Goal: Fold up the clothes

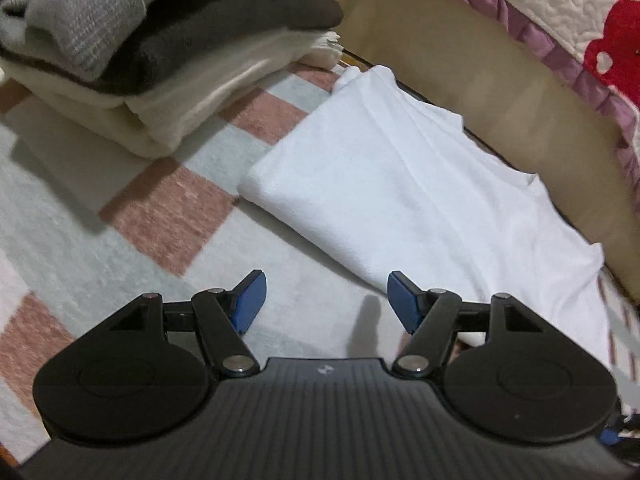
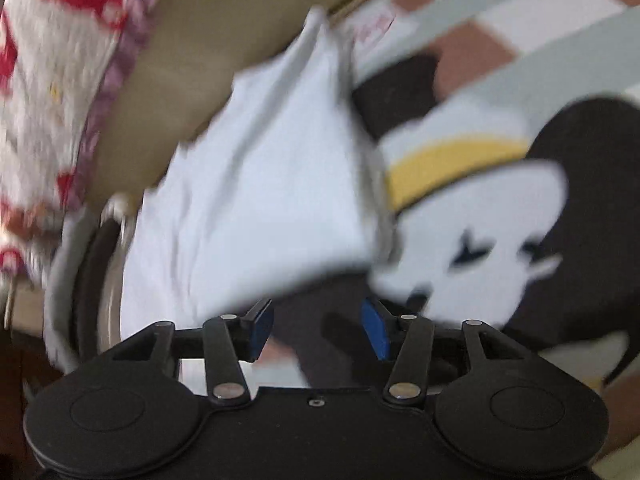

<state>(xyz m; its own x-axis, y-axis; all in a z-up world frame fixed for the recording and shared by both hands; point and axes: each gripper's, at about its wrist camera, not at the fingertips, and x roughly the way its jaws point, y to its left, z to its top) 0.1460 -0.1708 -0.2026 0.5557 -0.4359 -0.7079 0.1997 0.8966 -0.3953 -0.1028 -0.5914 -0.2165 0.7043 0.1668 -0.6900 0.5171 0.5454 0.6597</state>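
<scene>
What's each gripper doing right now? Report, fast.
Left gripper: open, holding nothing; the folded white garment lies just ahead.
Right gripper: open, holding nothing, over the white garment's edge.

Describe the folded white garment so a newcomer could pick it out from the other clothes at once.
Start at the checked pink-and-grey mat. On it, beside the tan bed base, lies the folded white garment, flat and alone. Unlike the stack of grey, dark and cream folded clothes nearby, it is one thin, pure white layer.
</scene>
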